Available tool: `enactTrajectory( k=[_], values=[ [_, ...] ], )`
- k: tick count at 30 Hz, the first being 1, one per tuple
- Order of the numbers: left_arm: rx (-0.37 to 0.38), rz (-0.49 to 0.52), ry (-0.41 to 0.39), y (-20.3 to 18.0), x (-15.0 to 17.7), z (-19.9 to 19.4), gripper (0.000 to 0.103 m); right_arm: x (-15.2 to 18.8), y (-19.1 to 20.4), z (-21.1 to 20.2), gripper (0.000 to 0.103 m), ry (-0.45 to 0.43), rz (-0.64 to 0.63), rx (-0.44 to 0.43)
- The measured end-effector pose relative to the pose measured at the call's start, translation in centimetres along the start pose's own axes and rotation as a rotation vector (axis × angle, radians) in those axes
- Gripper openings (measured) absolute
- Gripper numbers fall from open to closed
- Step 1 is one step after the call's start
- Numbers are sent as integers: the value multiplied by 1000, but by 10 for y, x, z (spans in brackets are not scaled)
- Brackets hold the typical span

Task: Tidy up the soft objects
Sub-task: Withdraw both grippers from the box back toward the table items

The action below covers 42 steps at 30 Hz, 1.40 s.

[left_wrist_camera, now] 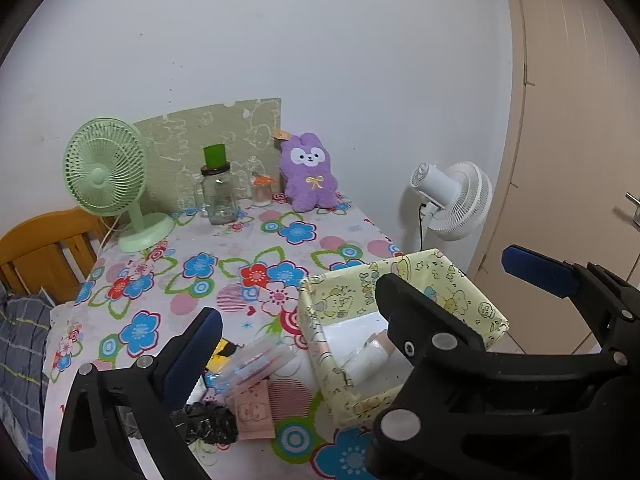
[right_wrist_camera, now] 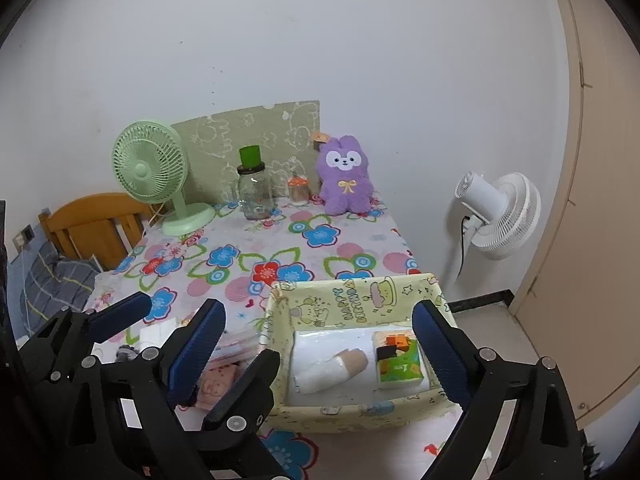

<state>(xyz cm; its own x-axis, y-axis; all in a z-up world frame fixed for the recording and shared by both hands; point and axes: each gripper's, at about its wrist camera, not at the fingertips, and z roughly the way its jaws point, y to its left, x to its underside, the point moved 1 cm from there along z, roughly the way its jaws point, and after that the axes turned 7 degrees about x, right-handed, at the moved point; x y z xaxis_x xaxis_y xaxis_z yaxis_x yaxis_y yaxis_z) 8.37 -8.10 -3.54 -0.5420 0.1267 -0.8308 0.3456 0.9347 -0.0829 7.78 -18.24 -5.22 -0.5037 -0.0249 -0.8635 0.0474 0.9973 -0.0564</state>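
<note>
Status: partly done, by my read. The pale yellow cartoon-print open box (right_wrist_camera: 356,360) sat at the near right corner of the desk (right_wrist_camera: 280,248) and already held a flat white folded cloth (right_wrist_camera: 320,340), a white-and-beige rolled sock or bandage (can't tell which) (right_wrist_camera: 332,368) and a green tissue pack with orange and black print (right_wrist_camera: 398,364).

Left outside, on the near left part of the desk just beside the box: a pink printed fabric pouch (left_wrist_camera: 254,410), a clear plastic packet with pink and blue stripes (left_wrist_camera: 256,360), a black knitted or scrunched item (left_wrist_camera: 206,424) and something yellow and black (left_wrist_camera: 222,350) half hidden behind a jaw. Those looked like the remaining work. The purple plush rabbit with a yellow bow (right_wrist_camera: 346,178) stood at the far edge against the wall; whether it belonged in the box is a guess.

Left gripper (left_wrist_camera: 296,312): jaws spread wide, nothing between them. Right gripper (right_wrist_camera: 320,332): same, jaws wide apart and empty, framing the box from above.

Writing: the box's inner far wall read "HAPPY BIRTHDAY", letters upside down in the right wrist view. Tissue pack lettering was too small to read. No brand was legible on the green desk fan (right_wrist_camera: 150,172) or the white standing fan (right_wrist_camera: 500,216).
</note>
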Motion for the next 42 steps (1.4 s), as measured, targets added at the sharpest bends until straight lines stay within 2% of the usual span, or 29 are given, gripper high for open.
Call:
enactTrajectory(
  k=[15, 35, 42],
  values=[
    [-51, -16, -54, 28, 12, -28, 103, 6, 36, -20, 100, -56, -25, -18],
    [-91, -47, -32, 68, 44, -37, 103, 31, 78, -10, 100, -28, -31, -82],
    [-104, -65, -2, 79, 55, -30, 103, 43, 91, 0, 95, -1, -33, -95]
  ],
)
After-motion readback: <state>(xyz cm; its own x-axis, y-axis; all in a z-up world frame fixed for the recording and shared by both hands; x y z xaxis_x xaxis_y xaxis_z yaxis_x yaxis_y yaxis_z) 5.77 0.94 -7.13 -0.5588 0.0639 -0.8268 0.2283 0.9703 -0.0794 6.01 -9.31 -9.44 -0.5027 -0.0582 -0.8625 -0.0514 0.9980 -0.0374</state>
